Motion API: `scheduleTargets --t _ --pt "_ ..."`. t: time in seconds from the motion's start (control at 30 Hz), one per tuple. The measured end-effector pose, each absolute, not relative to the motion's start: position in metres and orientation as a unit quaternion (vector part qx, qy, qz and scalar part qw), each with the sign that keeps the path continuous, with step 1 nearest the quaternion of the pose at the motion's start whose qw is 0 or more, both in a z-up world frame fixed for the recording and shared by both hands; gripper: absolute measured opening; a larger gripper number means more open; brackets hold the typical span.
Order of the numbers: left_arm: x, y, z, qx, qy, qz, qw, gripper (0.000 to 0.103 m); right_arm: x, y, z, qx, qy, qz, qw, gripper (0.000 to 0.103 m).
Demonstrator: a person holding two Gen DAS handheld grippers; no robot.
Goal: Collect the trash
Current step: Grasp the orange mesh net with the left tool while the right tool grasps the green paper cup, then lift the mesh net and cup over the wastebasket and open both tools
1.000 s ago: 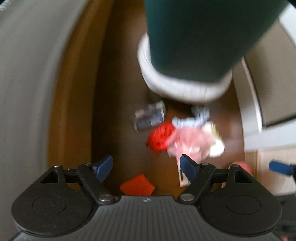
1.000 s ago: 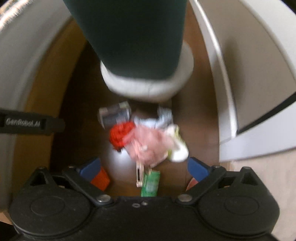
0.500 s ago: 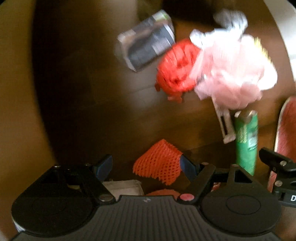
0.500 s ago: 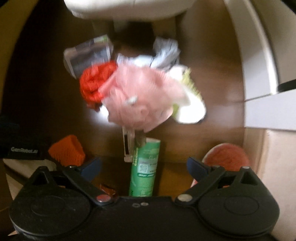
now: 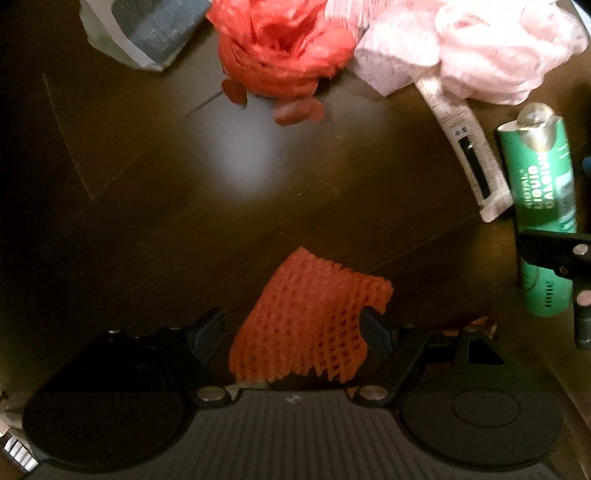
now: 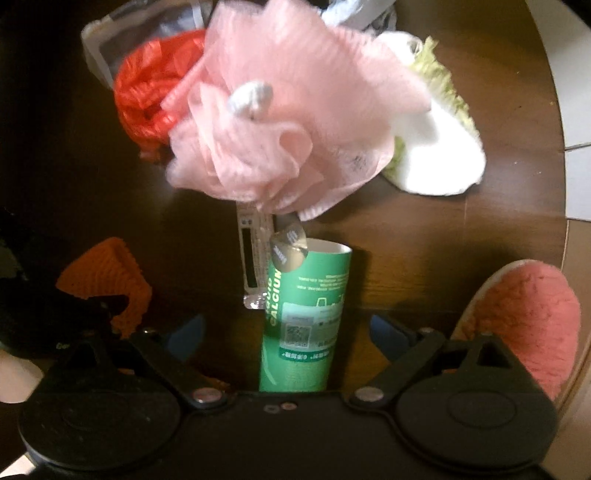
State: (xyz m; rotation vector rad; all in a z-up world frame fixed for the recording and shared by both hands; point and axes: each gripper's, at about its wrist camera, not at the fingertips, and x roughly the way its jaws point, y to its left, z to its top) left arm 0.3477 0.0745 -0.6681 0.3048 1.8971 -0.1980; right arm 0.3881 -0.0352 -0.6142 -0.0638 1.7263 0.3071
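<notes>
Trash lies on a dark wooden floor [image 5: 229, 177]. My left gripper [image 5: 293, 326] is open, its blue fingertips on either side of an orange foam net [image 5: 306, 317], also in the right wrist view [image 6: 107, 273]. My right gripper [image 6: 286, 330] is open around a green tube [image 6: 306, 317], which lies lengthwise between the fingers and shows in the left wrist view [image 5: 543, 206]. Beyond lie a pink mesh pouf [image 6: 280, 122], a red plastic bag [image 5: 280, 48], a clear wrapper strip [image 6: 253, 258] and a grey pouch [image 5: 147, 29].
A white and green crumpled wrapper [image 6: 436, 147] lies right of the pouf. A pink fuzzy slipper [image 6: 524, 317] is at the right, close to my right gripper. White furniture panels [image 6: 576, 147] border the floor on the right.
Both grippers have dropped low toward the floor. The orange net now sits between the left fingers and the green tube between the right fingers. The teal leg has left view.
</notes>
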Motion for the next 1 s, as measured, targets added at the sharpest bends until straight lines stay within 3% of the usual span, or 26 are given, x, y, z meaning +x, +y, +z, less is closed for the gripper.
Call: scheduleTargets --t 0.07,0.17,0.27,0.33,0.4,0.5,0.73,1.0 --pt "0.343 0.075 -0.675 0.128 0.808 -0.082 0.570 0.079 0.387 -0.033 -0.621 -0.030 0.758 0.136 0.637 0.093" --pt "0.339 0.074 -0.684 0.114 0.808 -0.083 0.571 0.078 0.385 -0.030 -0.630 -0.042 0.761 0.136 0.633 0.083" --pt "0.338 0.078 -0.685 0.083 0.813 -0.089 0.569 0.057 0.382 -0.027 -0.635 -0.053 0.762 0.134 0.632 0.071" --pt "0.338 0.079 -0.684 0.059 0.818 -0.093 0.564 0.035 0.381 -0.027 -0.636 -0.056 0.762 0.132 0.631 0.058" --pt "0.340 0.076 -0.683 0.049 0.824 -0.091 0.557 0.027 0.381 -0.026 -0.639 -0.049 0.771 0.127 0.621 0.050" --pt "0.347 0.076 -0.680 0.039 0.828 -0.076 0.554 0.013 0.385 -0.032 -0.635 -0.033 0.771 0.126 0.624 0.049" --pt "0.368 0.075 -0.640 0.021 0.816 -0.064 0.575 0.011 0.393 -0.031 -0.599 -0.057 0.761 0.138 0.632 0.048" --pt "0.392 0.071 -0.535 0.007 0.770 -0.046 0.637 0.011 0.416 -0.035 -0.486 -0.044 0.704 0.150 0.693 0.048"
